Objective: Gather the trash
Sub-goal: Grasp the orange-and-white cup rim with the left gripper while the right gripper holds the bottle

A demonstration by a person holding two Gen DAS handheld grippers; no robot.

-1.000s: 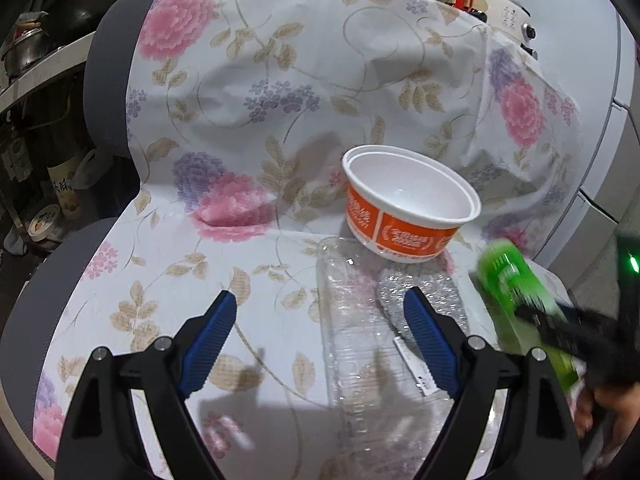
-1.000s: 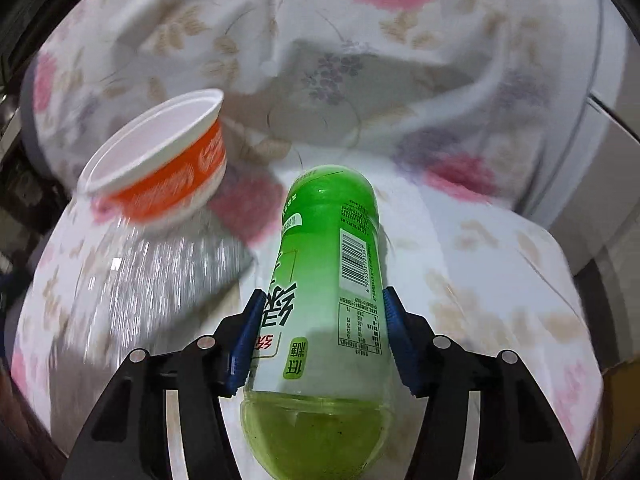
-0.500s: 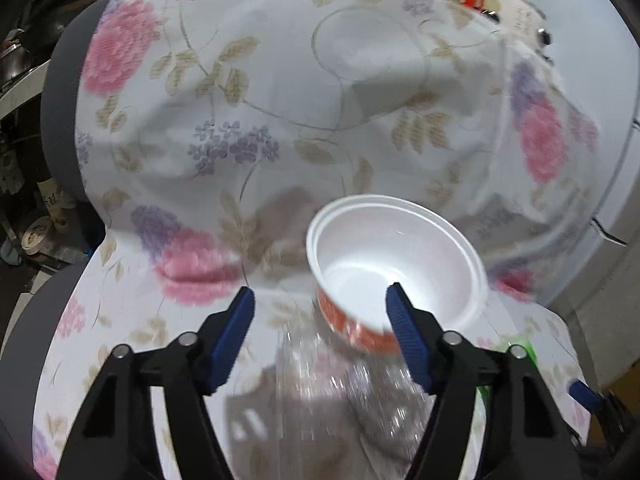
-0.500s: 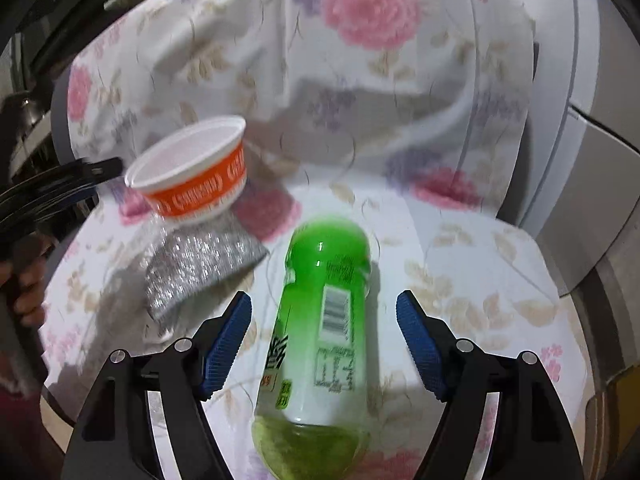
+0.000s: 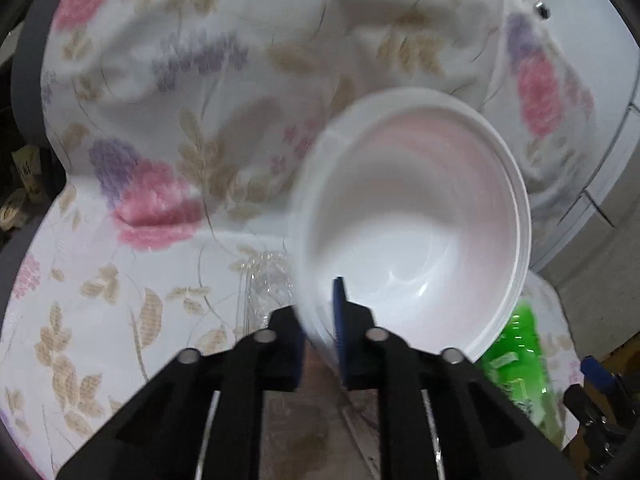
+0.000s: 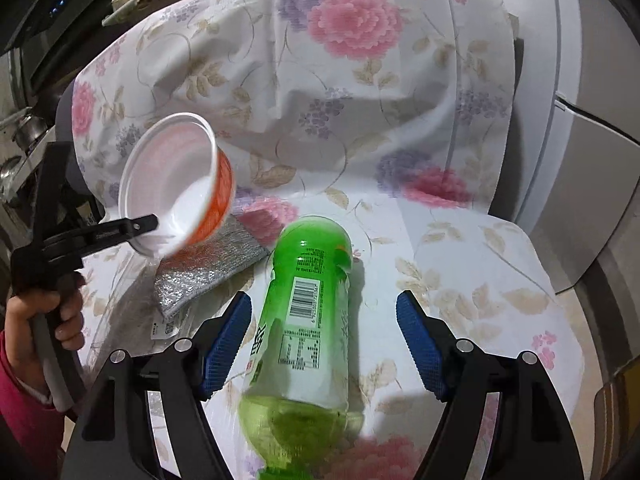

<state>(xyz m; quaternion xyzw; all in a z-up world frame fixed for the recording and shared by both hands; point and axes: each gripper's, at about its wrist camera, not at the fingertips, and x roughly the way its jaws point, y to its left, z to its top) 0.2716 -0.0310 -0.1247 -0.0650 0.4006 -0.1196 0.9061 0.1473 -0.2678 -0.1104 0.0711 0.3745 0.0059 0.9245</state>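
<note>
My left gripper is shut on the near rim of a white bowl with an orange outside. The bowl is lifted and tilted above the flowered seat cloth. A green plastic bottle lies on the seat between the fingers of my right gripper, which is open and not touching it. The bottle also shows in the left wrist view at lower right. A silver foil pouch and a clear plastic wrapper lie on the seat below the bowl.
The chair back rises behind, draped in the flowered cloth. A white cabinet or fridge stands to the right. Dark shelves with kitchen items are at the left.
My left gripper has shut on the bowl's rim and lifted and tilted it. My right gripper has opened, let the green bottle lie on the seat, and drawn back a little.
</note>
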